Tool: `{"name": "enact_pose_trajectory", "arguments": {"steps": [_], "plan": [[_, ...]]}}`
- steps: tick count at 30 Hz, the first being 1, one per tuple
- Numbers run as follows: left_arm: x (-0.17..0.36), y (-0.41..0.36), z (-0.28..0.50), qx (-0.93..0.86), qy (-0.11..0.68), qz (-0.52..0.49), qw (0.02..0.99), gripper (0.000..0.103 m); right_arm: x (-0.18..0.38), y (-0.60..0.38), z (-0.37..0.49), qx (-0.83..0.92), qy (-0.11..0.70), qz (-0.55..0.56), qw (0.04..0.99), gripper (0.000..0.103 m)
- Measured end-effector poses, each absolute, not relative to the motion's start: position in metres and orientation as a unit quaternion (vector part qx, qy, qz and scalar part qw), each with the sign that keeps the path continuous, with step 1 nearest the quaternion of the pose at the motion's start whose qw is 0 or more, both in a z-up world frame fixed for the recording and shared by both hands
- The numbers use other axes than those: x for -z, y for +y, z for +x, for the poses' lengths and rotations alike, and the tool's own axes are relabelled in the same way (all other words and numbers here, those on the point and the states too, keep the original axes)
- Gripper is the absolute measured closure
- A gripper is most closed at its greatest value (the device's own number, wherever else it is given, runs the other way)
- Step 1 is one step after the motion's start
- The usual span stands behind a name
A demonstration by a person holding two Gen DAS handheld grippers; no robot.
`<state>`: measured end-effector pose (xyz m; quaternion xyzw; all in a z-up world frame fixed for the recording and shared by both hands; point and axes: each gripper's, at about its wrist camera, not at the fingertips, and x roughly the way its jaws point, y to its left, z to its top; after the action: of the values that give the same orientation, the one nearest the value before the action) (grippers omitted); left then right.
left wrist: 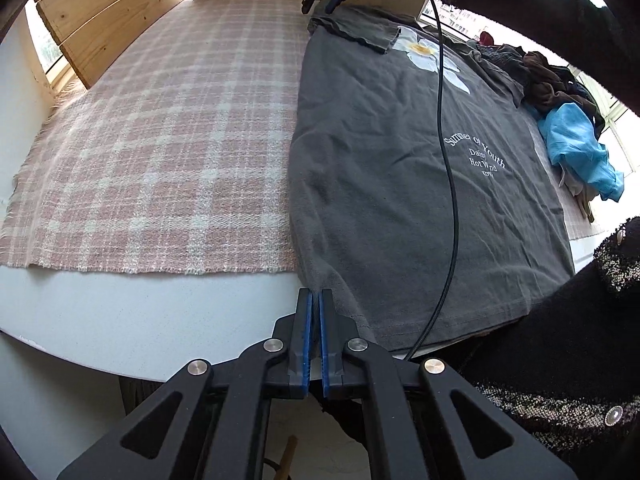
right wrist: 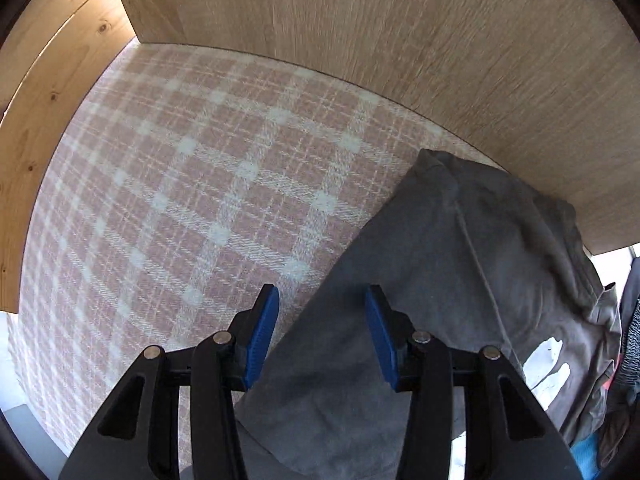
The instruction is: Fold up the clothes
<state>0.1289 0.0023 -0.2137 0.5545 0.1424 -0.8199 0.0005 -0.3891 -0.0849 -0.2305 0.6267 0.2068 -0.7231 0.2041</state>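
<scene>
A dark grey T-shirt (left wrist: pixel 380 160) with a white daisy print (left wrist: pixel 424 50) and white lettering lies flat on a pink plaid blanket (left wrist: pixel 160 140). My left gripper (left wrist: pixel 316 292) is shut at the shirt's near left hem corner, and the fabric edge meets its tips. In the left wrist view, my right gripper (left wrist: pixel 319 6) hovers over the far left shoulder, where a sleeve is folded in. The right wrist view shows that gripper (right wrist: pixel 322 292) open just above the grey T-shirt (right wrist: pixel 460 280), with the shirt's edge lying between its blue pads (right wrist: pixel 262 336).
A pile of dark clothes (left wrist: pixel 540 76) and a bright blue garment (left wrist: pixel 576 148) sit right of the shirt. Wooden panels (right wrist: pixel 400 40) wall in the far side and left. A black cable (left wrist: pixel 452 184) hangs across the shirt. The person's black sleeve (left wrist: pixel 560 320) is at the near right.
</scene>
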Motion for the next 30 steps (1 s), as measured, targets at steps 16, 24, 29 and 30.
{"name": "enact_pose_trajectory", "arguments": {"steps": [16, 24, 29, 30], "plan": [[0.229, -0.004, 0.131, 0.807, 0.145, 0.572, -0.023, 0.1, 0.206, -0.064, -0.376, 0.736, 0.196, 0.604, 0.233, 0.097], [0.174, 0.029, 0.145, 0.837, 0.138, 0.521, -0.095, 0.1, 0.158, -0.026, -0.357, 0.77, 0.188, 0.568, 0.221, 0.098], [0.161, 0.065, 0.14, 0.844, 0.116, 0.508, -0.126, 0.1, 0.134, 0.016, -0.363, 0.785, 0.177, 0.555, 0.21, 0.098], [0.16, 0.072, 0.141, 0.844, 0.114, 0.507, -0.135, 0.1, 0.131, 0.026, -0.364, 0.788, 0.176, 0.552, 0.208, 0.098]]}}
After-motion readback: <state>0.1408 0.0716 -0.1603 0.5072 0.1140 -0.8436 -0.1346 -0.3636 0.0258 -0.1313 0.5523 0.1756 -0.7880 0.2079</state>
